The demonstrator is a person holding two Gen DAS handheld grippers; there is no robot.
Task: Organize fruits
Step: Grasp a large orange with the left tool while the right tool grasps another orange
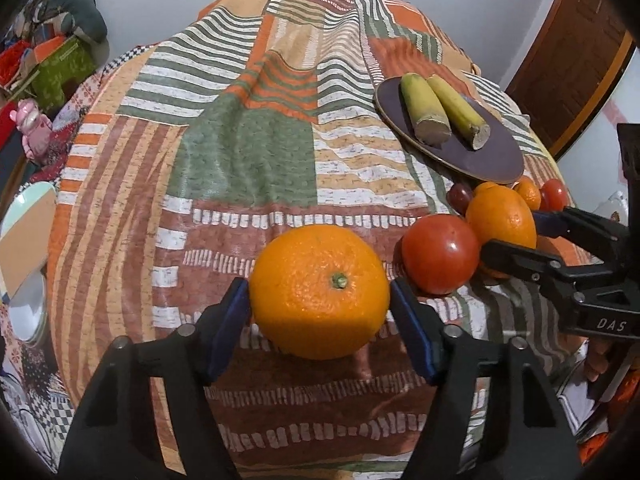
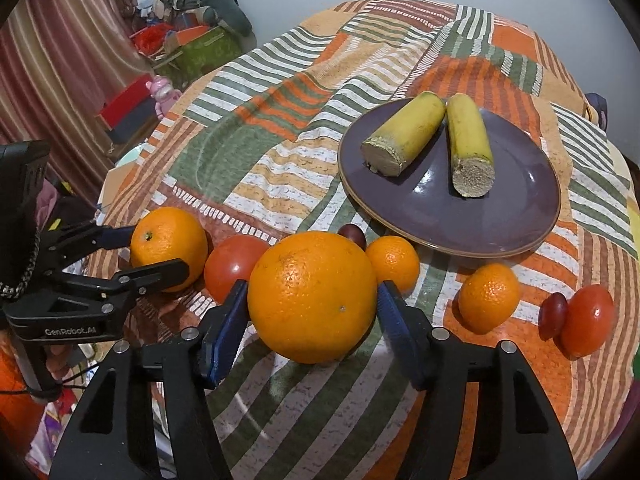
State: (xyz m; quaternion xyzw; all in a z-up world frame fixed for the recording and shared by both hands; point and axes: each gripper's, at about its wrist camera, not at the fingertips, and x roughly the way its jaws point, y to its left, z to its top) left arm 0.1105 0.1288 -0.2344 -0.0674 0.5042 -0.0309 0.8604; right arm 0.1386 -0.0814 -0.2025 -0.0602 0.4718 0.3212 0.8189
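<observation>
Your striped patchwork cloth surface (image 2: 280, 152) carries a purple plate (image 2: 500, 216), oranges, red tomatoes, dark grapes.

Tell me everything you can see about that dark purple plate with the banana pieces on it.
The plate is round, shallow and glossy dark purple with a thin golden-brown rim, apparently glazed ceramic. It lies flat on the patterned cloth, beyond the row of oranges and tomatoes. Two cut banana pieces lie on it side by side, cut ends toward the cameras. Neither gripper touches it. A small orange sits just in front of its near edge; contact is unclear.
</observation>
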